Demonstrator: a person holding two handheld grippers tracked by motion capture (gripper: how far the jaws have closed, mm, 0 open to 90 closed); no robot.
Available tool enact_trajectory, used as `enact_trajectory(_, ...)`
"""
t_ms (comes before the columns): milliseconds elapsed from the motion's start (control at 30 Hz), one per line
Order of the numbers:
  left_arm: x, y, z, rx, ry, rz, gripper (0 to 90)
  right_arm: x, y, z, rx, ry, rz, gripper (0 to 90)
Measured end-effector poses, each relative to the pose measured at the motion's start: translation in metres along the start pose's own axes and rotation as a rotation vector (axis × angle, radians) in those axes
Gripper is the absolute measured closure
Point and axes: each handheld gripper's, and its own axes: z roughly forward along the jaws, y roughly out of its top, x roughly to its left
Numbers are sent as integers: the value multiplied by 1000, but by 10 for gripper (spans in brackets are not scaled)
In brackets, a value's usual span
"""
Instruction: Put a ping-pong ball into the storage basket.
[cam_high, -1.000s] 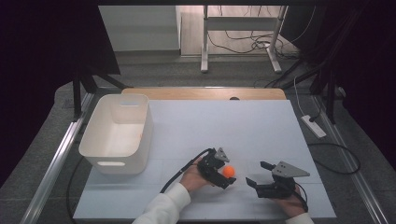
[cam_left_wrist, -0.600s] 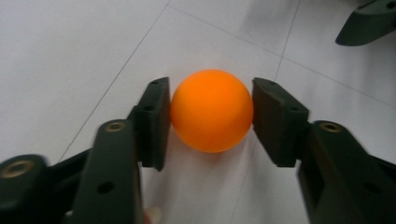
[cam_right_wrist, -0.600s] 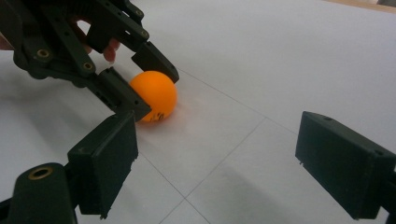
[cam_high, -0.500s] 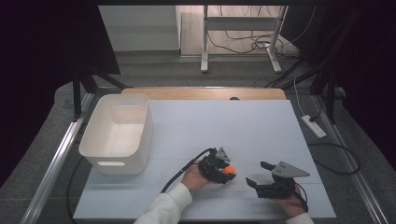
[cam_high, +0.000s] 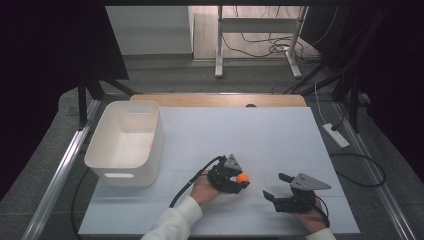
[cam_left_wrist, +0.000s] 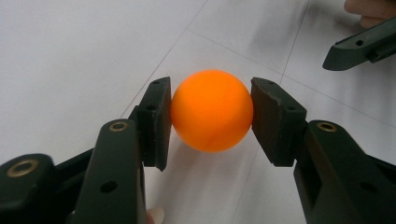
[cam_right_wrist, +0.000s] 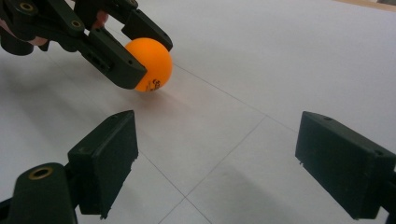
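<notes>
An orange ball (cam_left_wrist: 211, 110) rests on the white table (cam_high: 260, 130), low in the middle of the high view. My left gripper (cam_left_wrist: 211, 95) is shut on it, with one black pad pressed to each side. From above, the ball (cam_high: 242, 177) shows at the tip of the left gripper (cam_high: 242, 180), whose cable trails back toward the sleeve. My right gripper (cam_high: 274, 185) lies just right of it, open and holding nothing. Its own view looks between its wide jaws (cam_right_wrist: 217, 135) at the ball (cam_right_wrist: 154, 65) and the left gripper (cam_right_wrist: 148, 58) beyond.
A white plastic bin (cam_high: 125, 145) stands at the table's left side, its inside bare. A wooden strip (cam_high: 220, 100) runs along the far edge. A power strip (cam_high: 336, 136) lies on the floor beyond the right edge.
The left jaws have closed onto the orange ball, which lay between them a second ago. The left hand shifted only slightly. The right gripper has kept still.
</notes>
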Motion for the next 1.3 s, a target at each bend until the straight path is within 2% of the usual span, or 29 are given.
enact_trajectory(167, 1, -2, -8, -16, 10, -19, 508, 0, 0, 0, 2, 0, -1, 129)
enact_trajectory(333, 5, -3, -17, -50, 20, -56, 508, 0, 0, 1, 5, 0, -4, 130)
enact_trajectory(1000, 9, -8, -58, -133, 70, -80, 508, 0, 0, 0, 2, -1, -2, 130)
enact_trajectory(1167, 10, -9, -66, -162, 58, -92, 508, 0, 0, 0, 4, -4, 0, 130)
enact_trajectory(1300, 11, -9, -72, -176, 69, -88, 508, 0, 0, 0, 3, -5, -1, 130)
